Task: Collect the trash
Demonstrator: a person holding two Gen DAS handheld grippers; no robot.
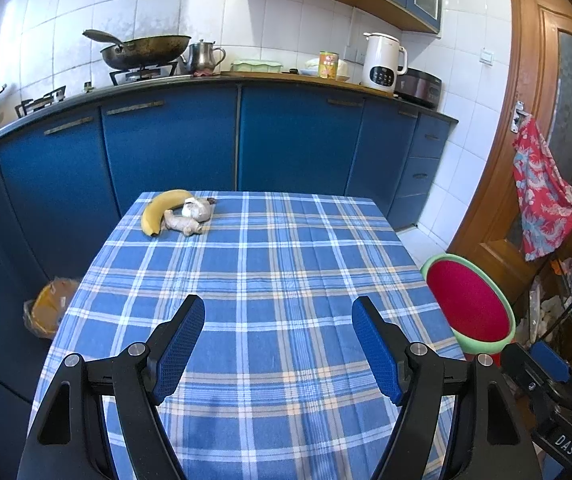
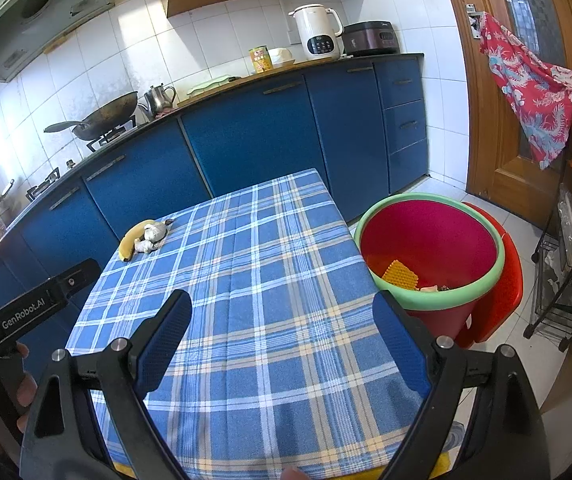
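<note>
A yellow banana, a ginger root and a garlic bulb lie together at the far left corner of the blue plaid table. They also show in the right wrist view, with the banana in front. A red bin with a green rim stands right of the table and holds a yellow scrap and other bits. My left gripper is open and empty over the near table. My right gripper is open and empty over the near table, left of the bin.
Blue cabinets and a counter with a wok, kettle and cooker run behind the table. A brown bag lies on the floor at left. A wooden door with a red cloth and a wire rack stand at right.
</note>
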